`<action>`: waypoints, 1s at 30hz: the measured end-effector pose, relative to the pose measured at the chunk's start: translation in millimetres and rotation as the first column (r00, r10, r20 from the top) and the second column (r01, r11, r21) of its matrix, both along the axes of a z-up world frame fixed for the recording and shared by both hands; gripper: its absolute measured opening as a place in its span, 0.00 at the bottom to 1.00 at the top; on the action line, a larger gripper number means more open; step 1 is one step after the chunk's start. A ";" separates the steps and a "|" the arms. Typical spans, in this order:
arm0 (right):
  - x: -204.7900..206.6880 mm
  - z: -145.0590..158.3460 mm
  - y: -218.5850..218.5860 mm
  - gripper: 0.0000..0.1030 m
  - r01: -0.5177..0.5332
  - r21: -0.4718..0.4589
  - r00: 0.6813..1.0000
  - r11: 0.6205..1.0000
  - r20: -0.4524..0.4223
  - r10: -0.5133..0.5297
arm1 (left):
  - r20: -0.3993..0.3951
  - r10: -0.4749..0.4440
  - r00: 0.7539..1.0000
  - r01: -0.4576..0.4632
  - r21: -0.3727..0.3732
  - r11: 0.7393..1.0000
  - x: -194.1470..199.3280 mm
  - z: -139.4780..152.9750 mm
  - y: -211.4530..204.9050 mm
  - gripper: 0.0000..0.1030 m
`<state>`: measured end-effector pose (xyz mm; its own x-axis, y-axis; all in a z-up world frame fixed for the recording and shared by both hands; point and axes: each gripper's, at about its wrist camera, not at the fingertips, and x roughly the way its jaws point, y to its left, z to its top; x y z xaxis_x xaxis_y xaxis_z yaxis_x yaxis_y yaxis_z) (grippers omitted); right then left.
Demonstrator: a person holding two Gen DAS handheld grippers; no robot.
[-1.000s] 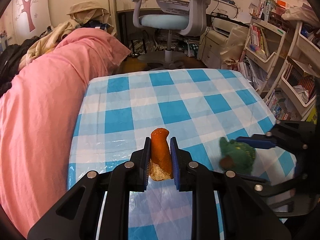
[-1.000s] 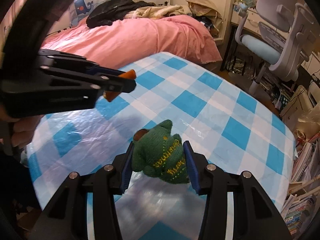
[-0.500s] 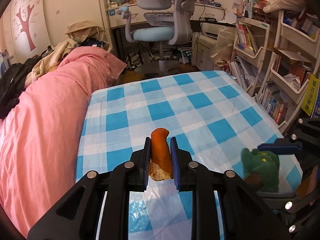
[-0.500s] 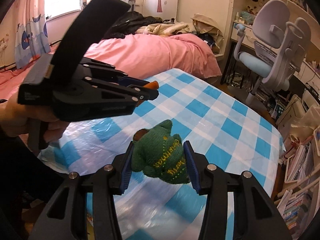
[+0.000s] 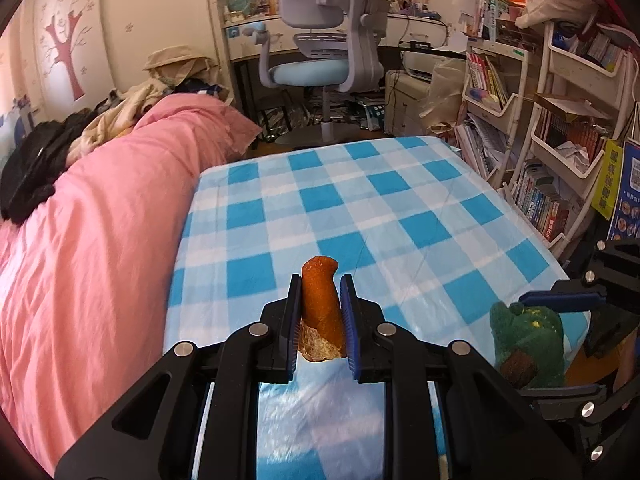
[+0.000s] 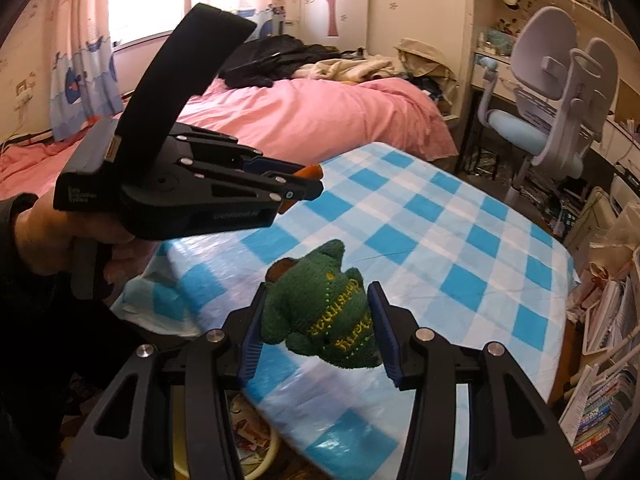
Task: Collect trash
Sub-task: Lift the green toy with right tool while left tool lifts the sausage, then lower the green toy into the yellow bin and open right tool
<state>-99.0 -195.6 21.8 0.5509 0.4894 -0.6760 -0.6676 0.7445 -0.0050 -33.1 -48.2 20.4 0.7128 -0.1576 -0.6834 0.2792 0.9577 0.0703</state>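
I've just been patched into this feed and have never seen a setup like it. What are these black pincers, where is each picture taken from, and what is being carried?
There is no robot arm here: a person holds a black two-finger gripper in each hand, and each gripper has a wide-angle camera looking forward along its fingers. One picture is from the left gripper, the other from the right gripper. The left gripper is shut on an orange peel. The right gripper is shut on a small green knitted toy with yellow stitched lettering. Each camera also catches the other gripper from the side, and the right view shows the person's hand on the left gripper's handle. Below them is a table with a blue-and-white checked cloth; what shows of it is bare. Both items are held above its near edge.
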 end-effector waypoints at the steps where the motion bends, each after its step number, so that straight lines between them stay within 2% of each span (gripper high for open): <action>1: -3.0 -1.3 2.5 0.47 -0.014 -0.001 1.000 1.000 -0.005 0.014 | -0.003 0.009 1.000 -0.009 -0.005 1.000 -4.0 -0.7 4.8 0.18; 8: -27.2 -15.3 26.0 0.47 -0.147 -0.005 0.987 0.989 -0.064 0.146 | -0.023 0.058 0.998 -0.059 -0.023 0.998 -19.0 -6.2 32.2 0.18; 17: -57.2 -41.8 60.1 0.47 -0.311 -0.070 0.941 0.948 -0.158 0.298 | -0.043 0.080 0.996 -0.082 -0.043 0.996 -34.2 -11.5 43.1 0.18; 24: -70.5 -55.1 68.1 0.48 -0.372 -0.097 0.914 0.923 -0.210 0.346 | -0.058 0.082 0.995 -0.085 -0.046 0.995 -46.4 -17.2 41.1 0.18; 30: -81.1 -66.3 73.9 0.57 -0.429 -0.106 0.880 0.897 -0.271 0.389 | -0.070 0.086 0.994 -0.090 -0.053 0.995 -57.1 -21.0 42.1 0.18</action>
